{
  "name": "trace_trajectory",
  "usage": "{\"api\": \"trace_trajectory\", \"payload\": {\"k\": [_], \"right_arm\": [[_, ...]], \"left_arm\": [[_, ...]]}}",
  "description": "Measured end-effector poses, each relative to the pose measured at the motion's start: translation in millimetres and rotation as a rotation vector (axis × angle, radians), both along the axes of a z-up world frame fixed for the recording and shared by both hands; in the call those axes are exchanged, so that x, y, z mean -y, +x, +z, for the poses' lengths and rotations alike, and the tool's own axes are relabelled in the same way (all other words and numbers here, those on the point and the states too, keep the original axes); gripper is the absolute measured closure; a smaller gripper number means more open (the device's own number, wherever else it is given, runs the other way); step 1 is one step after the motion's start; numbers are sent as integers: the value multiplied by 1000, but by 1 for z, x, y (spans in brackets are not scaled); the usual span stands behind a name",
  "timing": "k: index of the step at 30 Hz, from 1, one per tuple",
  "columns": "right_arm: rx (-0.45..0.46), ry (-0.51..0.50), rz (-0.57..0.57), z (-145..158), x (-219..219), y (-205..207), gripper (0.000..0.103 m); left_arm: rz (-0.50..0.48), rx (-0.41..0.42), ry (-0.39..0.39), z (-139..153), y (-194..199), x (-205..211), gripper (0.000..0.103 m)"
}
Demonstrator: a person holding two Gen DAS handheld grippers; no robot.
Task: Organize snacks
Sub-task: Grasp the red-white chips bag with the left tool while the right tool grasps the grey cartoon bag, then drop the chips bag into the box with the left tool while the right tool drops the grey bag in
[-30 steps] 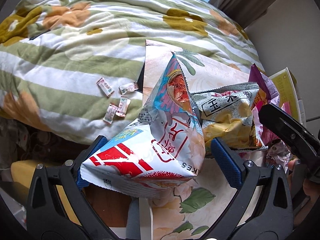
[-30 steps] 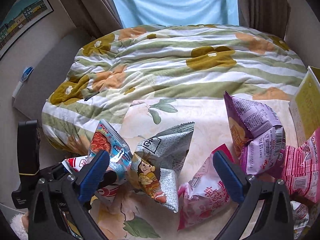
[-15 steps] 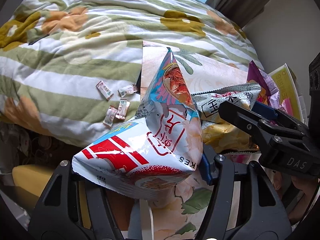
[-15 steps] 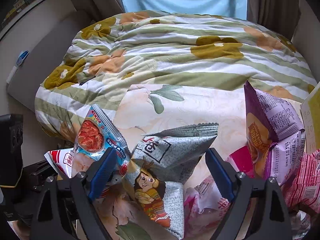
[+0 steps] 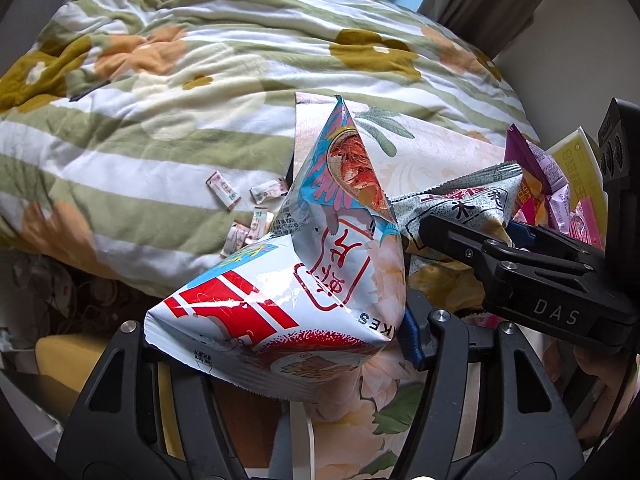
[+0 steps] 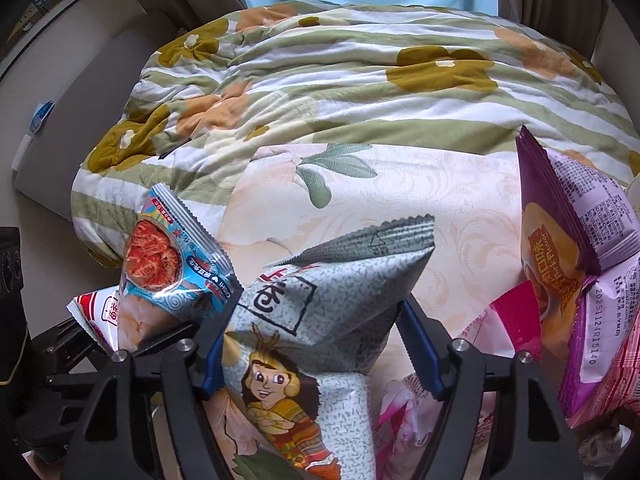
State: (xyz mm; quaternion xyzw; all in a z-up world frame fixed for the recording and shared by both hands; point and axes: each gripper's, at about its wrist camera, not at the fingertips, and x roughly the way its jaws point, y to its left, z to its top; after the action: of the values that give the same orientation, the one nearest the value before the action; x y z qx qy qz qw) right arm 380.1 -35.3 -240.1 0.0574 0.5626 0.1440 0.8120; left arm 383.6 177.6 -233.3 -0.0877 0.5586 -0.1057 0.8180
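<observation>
I have the red-and-white shrimp snack bag pinched between the fingers of my left gripper, its peak rising ahead of the tool. Just to its right, my right gripper is clamped on the grey speckled bag with the cartoon girl. Right of that tool sit a purple packet and pink packets. Everything lies on a floral cloth over a striped flowered duvet, with small candies ahead-left of my left tool.
</observation>
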Motion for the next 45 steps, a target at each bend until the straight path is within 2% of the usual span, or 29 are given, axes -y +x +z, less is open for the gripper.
{"api": "trace_trajectory", "payload": {"k": [1,8,14,19,26,32,39,45], "right_arm": [[2,11,4,1,0,-1,47],[59,19,15,23,4,-12,49],[138,79,17,64,21,-22,49],[207,140,14,108,55,-36,49],[301,147,-13,168,147,-61,49],[341,103,-80,196,247,-72,49],[349,91,-153,200,353,-77,49],[329,76,-200,193,413,-71,49]], "left_arm": [[1,1,0,1,-1,1,44],[15,45,31,25,-9,3,44],[33,120,82,69,-22,15,44],[38,178,88,112,-31,49,44],[7,257,58,163,-42,142,44],[-61,292,11,184,-43,245,44],[-121,274,-34,178,-28,361,44],[-135,196,-32,148,-6,430,44]]}}
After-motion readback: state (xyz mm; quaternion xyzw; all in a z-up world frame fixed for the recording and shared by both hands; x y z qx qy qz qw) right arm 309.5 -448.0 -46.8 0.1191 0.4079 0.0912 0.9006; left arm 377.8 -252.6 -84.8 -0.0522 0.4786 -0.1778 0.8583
